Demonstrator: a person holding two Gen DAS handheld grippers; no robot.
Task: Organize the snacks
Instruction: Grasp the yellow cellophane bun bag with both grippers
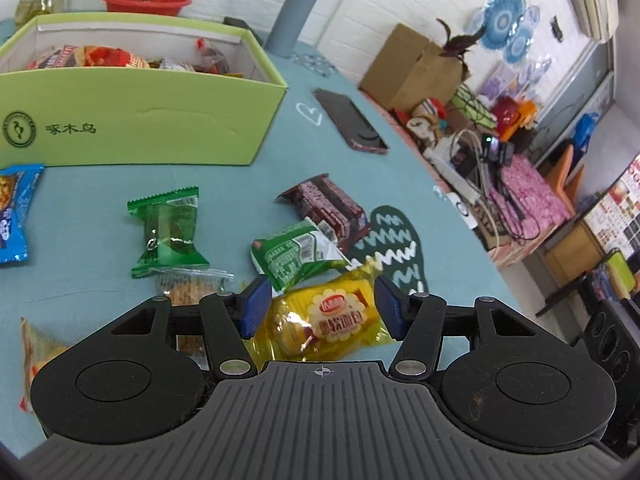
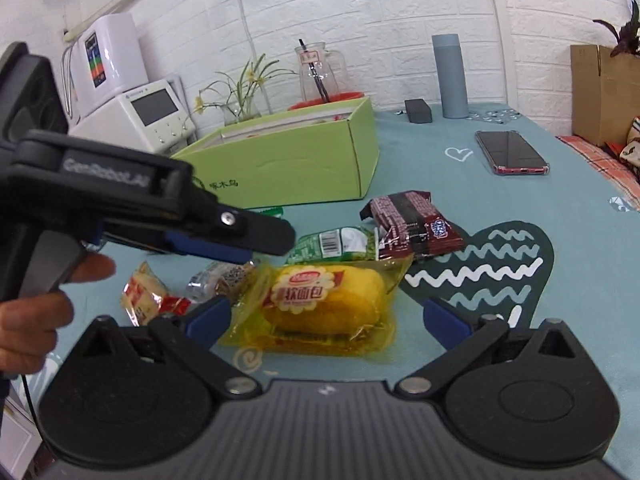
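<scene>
Between parted right gripper (image 2: 326, 320) pads — yellow bread packet (image 2: 320, 300), untouched, on tablecloth (image 2: 560, 280).

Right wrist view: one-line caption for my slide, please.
Open right gripper straddles a yellow bread packet on the blue tablecloth, green box behind.

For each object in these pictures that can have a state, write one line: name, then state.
left gripper: open, above the yellow bread packet
right gripper: open wide
yellow bread packet: sealed, flat on the cloth
green box: lidless, holding snacks
phone: screen dark
glass jug: upright
</scene>
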